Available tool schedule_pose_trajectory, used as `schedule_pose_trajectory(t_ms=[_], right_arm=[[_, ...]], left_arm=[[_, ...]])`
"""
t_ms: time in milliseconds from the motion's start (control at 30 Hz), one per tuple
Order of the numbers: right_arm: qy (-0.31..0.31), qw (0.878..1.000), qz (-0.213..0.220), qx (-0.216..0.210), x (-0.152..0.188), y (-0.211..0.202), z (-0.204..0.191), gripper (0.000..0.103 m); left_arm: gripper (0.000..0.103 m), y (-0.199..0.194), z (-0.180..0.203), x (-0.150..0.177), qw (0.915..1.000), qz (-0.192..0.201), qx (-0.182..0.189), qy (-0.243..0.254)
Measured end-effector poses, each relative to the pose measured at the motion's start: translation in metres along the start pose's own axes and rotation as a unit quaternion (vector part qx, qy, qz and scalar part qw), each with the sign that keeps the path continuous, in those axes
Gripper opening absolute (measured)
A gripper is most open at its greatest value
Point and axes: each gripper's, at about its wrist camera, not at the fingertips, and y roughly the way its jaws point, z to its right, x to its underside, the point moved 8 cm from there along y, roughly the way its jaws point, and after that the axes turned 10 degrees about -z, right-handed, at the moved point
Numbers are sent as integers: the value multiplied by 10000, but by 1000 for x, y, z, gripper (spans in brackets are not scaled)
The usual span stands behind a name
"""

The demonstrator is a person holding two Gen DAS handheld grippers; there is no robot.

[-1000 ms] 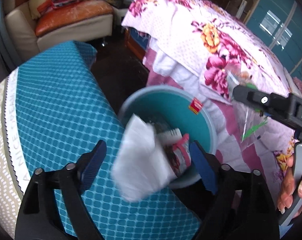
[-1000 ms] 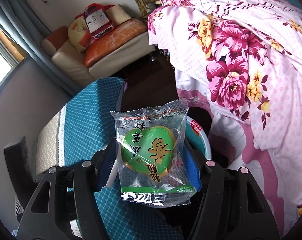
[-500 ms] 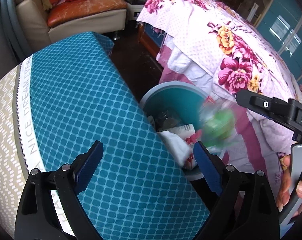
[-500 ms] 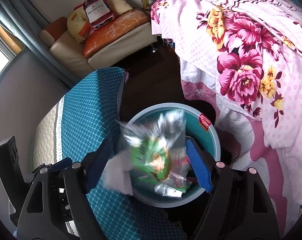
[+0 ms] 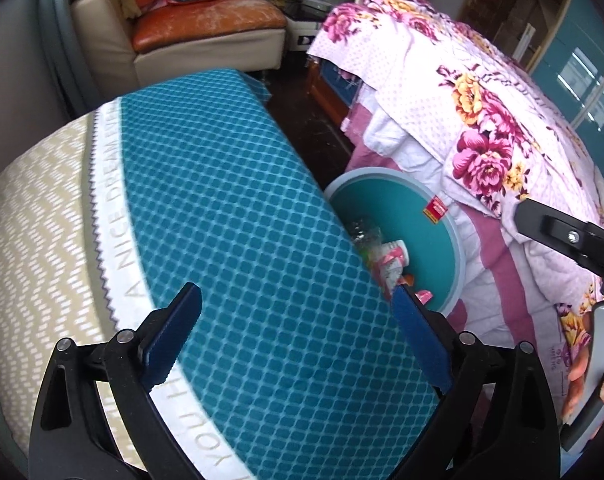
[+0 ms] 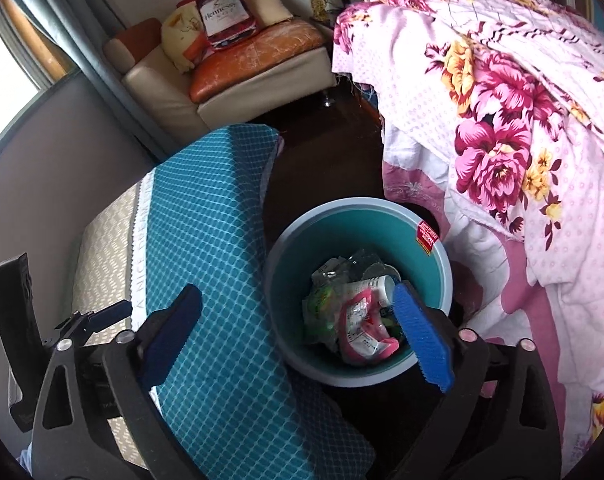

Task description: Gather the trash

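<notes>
A round teal bin (image 6: 429,268) stands on the floor between the table and the bed; it also shows in the left wrist view (image 5: 441,248). Inside lie a green snack wrapper (image 6: 321,308), a pink wrapper (image 6: 361,328) and clear plastic (image 6: 357,264). My right gripper (image 6: 298,336) is open and empty, above the bin's near left rim. My left gripper (image 5: 298,336) is open and empty over the teal checked tablecloth (image 5: 222,220), left of the bin. The right gripper's body (image 5: 569,240) shows at the right of the left wrist view.
The table with the teal cloth (image 6: 206,248) borders the bin on the left. A bed with a floral quilt (image 6: 521,120) borders it on the right. A cream armchair (image 6: 238,68) with cushions and a bag stands at the back. Dark floor (image 6: 321,160) lies between.
The white tissue left my left gripper and the green wrapper left my right gripper; both fell into the bin. The left gripper moved left over the table. Both grippers are now empty.
</notes>
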Motion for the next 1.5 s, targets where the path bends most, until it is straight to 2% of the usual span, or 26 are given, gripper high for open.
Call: schedule_pose_trajectory(t_ms=[300, 633, 933, 1500], right_arm=[[-234, 9996, 71, 138, 26, -23, -17, 96], [-503, 9981, 26, 348, 57, -34, -34, 96], [-562, 9976, 29, 392, 64, -36, -39, 96], [-397, 9984, -124, 373, 64, -25, -31, 96]], left_arm=[[99, -28, -27, 22, 9992, 180, -25, -353], [99, -44, -36, 50, 9986, 312, -64, -417], [99, -53, -40, 61, 9979, 431, -139, -467], [99, -48, -45, 60, 9973, 476, -196, -524]])
